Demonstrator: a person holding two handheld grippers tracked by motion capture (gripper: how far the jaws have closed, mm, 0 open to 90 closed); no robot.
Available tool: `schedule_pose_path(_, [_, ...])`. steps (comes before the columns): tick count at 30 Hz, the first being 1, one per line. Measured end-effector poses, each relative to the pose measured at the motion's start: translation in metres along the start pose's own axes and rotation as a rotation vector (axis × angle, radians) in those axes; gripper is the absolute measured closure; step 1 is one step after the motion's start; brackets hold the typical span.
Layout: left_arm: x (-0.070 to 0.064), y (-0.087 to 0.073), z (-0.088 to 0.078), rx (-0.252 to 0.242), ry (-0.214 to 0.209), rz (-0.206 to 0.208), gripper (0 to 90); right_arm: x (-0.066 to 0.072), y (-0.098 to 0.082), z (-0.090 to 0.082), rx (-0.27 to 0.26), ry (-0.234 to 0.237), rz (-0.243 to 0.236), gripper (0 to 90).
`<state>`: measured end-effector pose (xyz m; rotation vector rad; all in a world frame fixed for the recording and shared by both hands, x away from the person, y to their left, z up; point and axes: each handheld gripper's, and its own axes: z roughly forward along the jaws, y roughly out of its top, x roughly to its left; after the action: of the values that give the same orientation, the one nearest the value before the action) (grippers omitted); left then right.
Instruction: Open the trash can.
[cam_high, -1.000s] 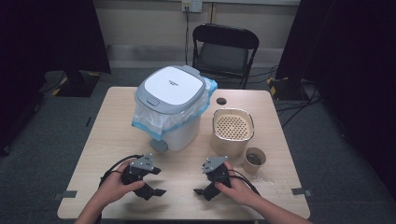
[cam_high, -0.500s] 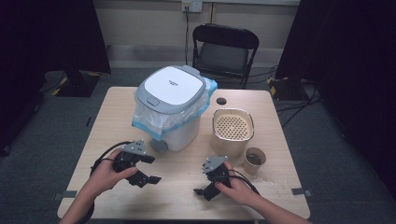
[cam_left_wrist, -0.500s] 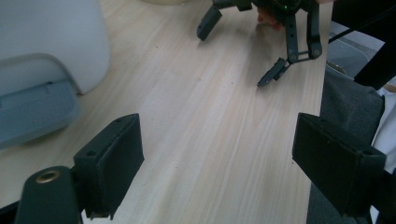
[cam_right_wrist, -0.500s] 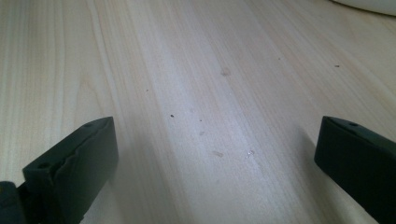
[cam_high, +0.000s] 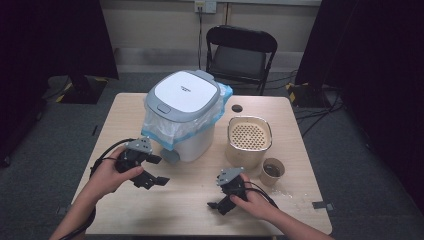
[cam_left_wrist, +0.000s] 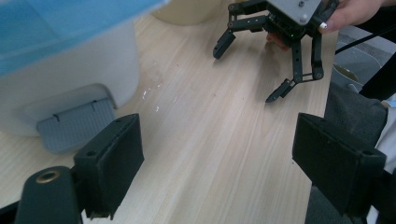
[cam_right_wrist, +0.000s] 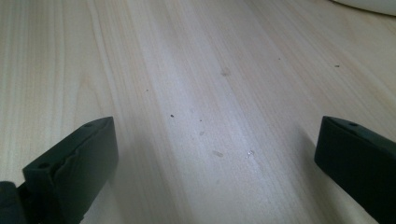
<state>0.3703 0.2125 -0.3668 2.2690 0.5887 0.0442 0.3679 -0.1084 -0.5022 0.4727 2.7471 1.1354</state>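
Note:
My left gripper (cam_high: 151, 178) is held above the wooden table (cam_high: 125, 115) at front left, just left of the grey foot pedal (cam_high: 170, 156) of a white bin (cam_high: 182, 115). Its jaws stand wide apart with nothing between them. In the left gripper view my left gripper (cam_left_wrist: 217, 154) looks across bare wood, with the pedal (cam_left_wrist: 74, 126) at left and my right gripper (cam_left_wrist: 271, 51) farther off. At the front middle my right gripper (cam_high: 217, 202) rests low on the table, open and empty. The right gripper view has my right gripper (cam_right_wrist: 217, 154) over bare wood.
The bin has a grey lid and a blue bag liner (cam_high: 205, 120). A beige perforated container (cam_high: 249, 137) and a brown paper cup (cam_high: 272, 170) stand at right. A small black disc (cam_high: 237, 108) lies at the back. A black folding chair (cam_high: 240, 50) stands behind the table.
My left hand has lifted its gripper off the table and drawn it left, closer to the bin's pedal. The right hand has stayed put.

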Motion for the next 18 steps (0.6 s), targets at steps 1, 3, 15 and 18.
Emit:
schedule_pose_path(1, [0.0,0.002,-0.002,-0.002,-0.002,0.0,15.9,0.0,0.0,0.0,0.001,0.001,0.002,0.0])
schedule_pose_path(3, [0.001,0.005,-0.006,-0.004,-0.001,0.0,16.0,0.0,0.0,0.0,0.001,0.001,0.001,0.0])
schedule_pose_path(15, [0.004,0.027,-0.027,-0.008,0.003,-0.006,16.0,0.0,0.0,0.0,0.001,0.001,0.002,0.0])
schedule_pose_path(18, [0.004,0.029,-0.028,-0.003,0.005,-0.004,16.0,0.0,0.0,0.0,0.001,0.001,0.002,0.0])
